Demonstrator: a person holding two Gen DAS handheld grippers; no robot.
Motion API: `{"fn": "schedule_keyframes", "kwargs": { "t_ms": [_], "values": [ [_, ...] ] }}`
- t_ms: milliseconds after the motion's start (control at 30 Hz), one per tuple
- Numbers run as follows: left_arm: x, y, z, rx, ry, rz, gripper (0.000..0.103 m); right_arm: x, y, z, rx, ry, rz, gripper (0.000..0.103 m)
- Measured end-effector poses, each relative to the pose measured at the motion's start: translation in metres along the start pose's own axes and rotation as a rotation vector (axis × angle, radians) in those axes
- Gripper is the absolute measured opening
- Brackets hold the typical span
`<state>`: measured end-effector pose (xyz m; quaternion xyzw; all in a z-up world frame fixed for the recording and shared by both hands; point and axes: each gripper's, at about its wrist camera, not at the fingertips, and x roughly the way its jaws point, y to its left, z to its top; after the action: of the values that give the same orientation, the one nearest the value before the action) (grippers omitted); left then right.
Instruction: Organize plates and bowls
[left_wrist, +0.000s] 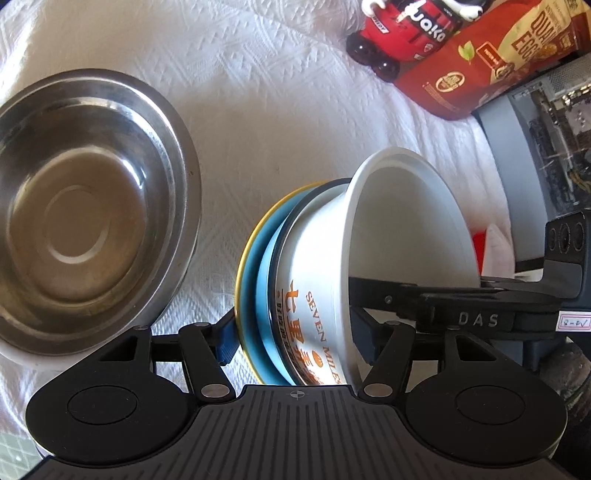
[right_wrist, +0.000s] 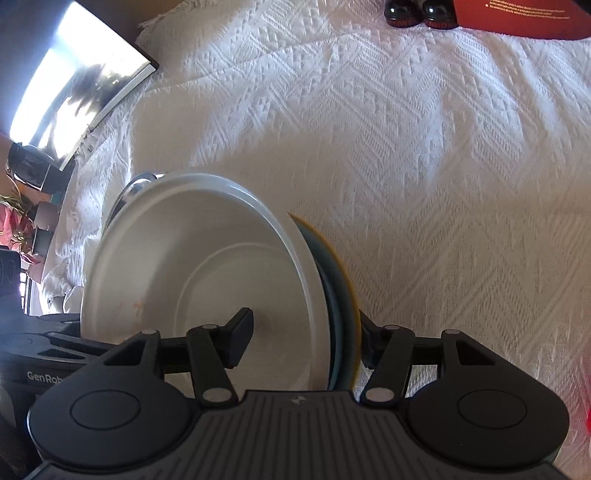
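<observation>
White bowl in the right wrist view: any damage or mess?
Small orange smear inside the white bowl, on its left inner wall; otherwise clean, no cracks visible. Both tools grip the stack: white bowl nested on a blue plate with yellow rim.

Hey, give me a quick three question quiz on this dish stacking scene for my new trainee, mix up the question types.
1. True or false: both grippers clamp the same stack, the white bowl nested on the blue plate.
2. Multiple choice: the steel bowl is A) held by the left gripper, B) lying free on the white cloth, C) inside the white bowl.
3. Fill in: one finger of the right gripper sits ____ the white bowl, the other behind the plate.

Key: 1 true; 2 B; 3 inside.
</observation>
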<state>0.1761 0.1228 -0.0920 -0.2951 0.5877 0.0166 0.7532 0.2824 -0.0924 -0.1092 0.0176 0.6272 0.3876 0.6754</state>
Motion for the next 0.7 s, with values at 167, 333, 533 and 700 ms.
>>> {"fn": "schedule_keyframes", "kwargs": {
  "t_ms": [167, 333, 533, 700],
  "values": [
    [0.0051, -0.0054, 0.0037, 0.012, 0.015, 0.027, 0.067, 0.0015, -0.0009, 0.0002, 0.008, 0.003, 0.015, 0.058],
    [0.0056, -0.0022, 0.005, 0.001, 0.013, 0.014, 0.067, 0.0022, -0.0019, -0.0008, 0.023, 0.006, 0.022, 0.058],
    [0.0044, 0.0013, 0.0029, 0.004, 0.007, -0.008, 0.067, 0.0017, -0.0018, -0.0023, 0.041, 0.007, 0.023, 0.058],
    [0.0029, 0.0012, 0.0025, 0.002, 0.008, -0.018, 0.067, 0.0025, -0.0017, -0.0022, 0.053, 0.01, 0.026, 0.059]
  ]
}}
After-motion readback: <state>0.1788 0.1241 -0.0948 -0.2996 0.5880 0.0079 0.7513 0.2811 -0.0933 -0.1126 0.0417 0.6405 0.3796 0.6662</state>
